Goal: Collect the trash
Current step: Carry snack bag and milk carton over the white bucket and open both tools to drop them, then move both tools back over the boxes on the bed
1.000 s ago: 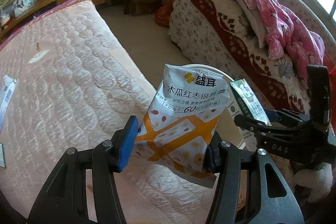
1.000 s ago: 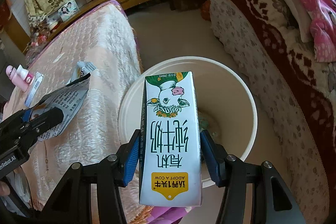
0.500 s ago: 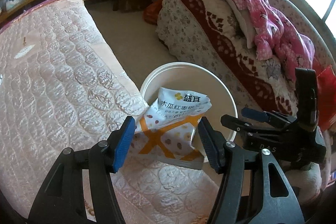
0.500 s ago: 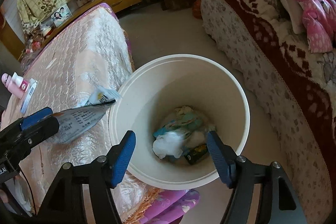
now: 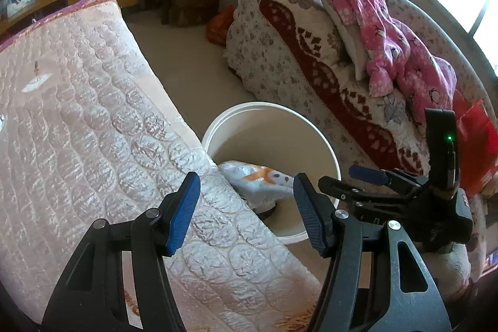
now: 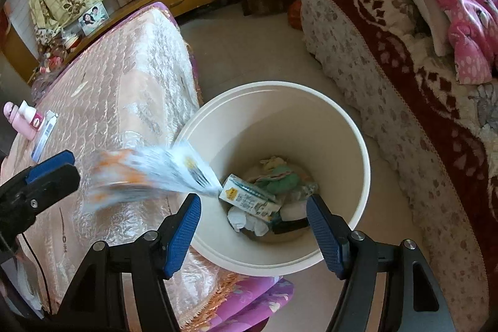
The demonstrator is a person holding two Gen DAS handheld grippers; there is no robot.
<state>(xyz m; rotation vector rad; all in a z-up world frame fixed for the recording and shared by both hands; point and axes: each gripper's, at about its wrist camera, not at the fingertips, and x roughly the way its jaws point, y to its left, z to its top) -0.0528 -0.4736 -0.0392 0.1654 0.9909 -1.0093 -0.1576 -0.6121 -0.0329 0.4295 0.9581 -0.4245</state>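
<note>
Released since a second ago, the snack bag (image 6: 149,173) drops blurred into the bin (image 6: 311,120), beside the milk carton (image 6: 249,199); left gripper (image 5: 246,210) and right gripper (image 6: 252,234) tilt down, empty, jaws apart.

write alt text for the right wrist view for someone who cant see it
The open right gripper hovers empty over a cream bin beside a quilted bed. A blurred snack bag is falling into the bin near the left gripper, above a milk carton lying on other trash.
</note>
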